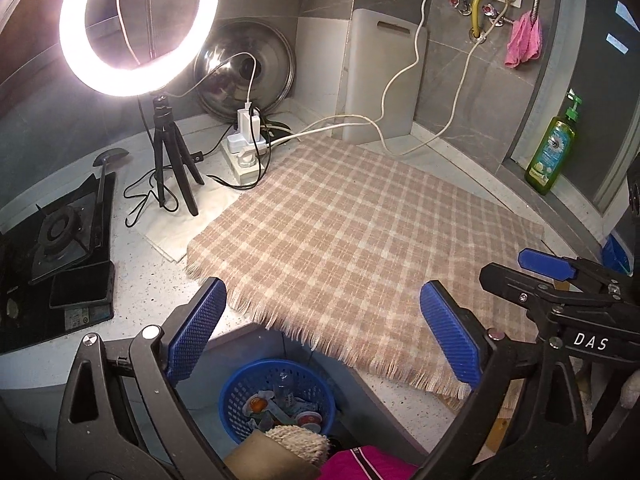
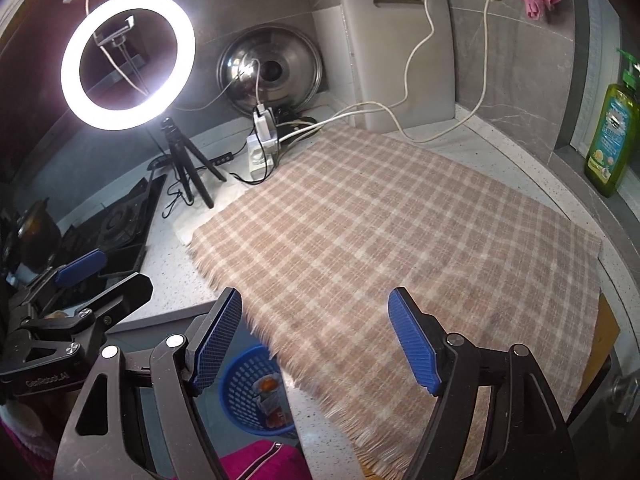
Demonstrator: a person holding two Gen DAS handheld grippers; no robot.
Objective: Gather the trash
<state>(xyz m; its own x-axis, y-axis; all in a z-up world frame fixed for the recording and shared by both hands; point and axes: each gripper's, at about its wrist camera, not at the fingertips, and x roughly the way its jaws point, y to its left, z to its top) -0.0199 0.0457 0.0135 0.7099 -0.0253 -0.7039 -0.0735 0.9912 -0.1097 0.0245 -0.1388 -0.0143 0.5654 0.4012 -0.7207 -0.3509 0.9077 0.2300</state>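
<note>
Here, both grippers hang over the near edge of a speckled tabletop [image 1: 132,240] that carries a beige plaid cloth [image 1: 360,232] with a fringed front edge. The left gripper [image 1: 320,332] stands wide apart with nothing between its blue ribbed pads [image 1: 196,328], and the right gripper [image 2: 316,340] is likewise spread wide and holds nothing; in the left wrist view the right one shows at the right edge, above the cloth's near right corner. Below the tabletop's front edge, on the floor, sits a blue mesh basket [image 1: 240,408], seen between the left gripper's fingers and, in the right wrist view, just beside the right gripper's left finger. Inside the basket lies the trash [image 1: 280,404]: small wrappers, a clear bottle-like piece and round lids with orange and red marks, too jumbled to name one by one. The cloth itself bears no loose items. At the back left a lit ring light [image 1: 138,26] stands on a black tripod [image 1: 172,160], near a white power strip [image 1: 248,152] with chargers plugged in and white cables trailing across the back of the cloth. A steel pot lid [image 1: 248,72] and a pale cutting board [image 1: 380,76] lean against the grey tiled wall. A green soap bottle [image 1: 552,152] stands on the ledge at the right, a pink rag [image 1: 524,40] hangs above it, and a black gas stove [image 1: 60,240] lies at the left. Something magenta [image 1: 360,464] fills the bottom of both views.
</note>
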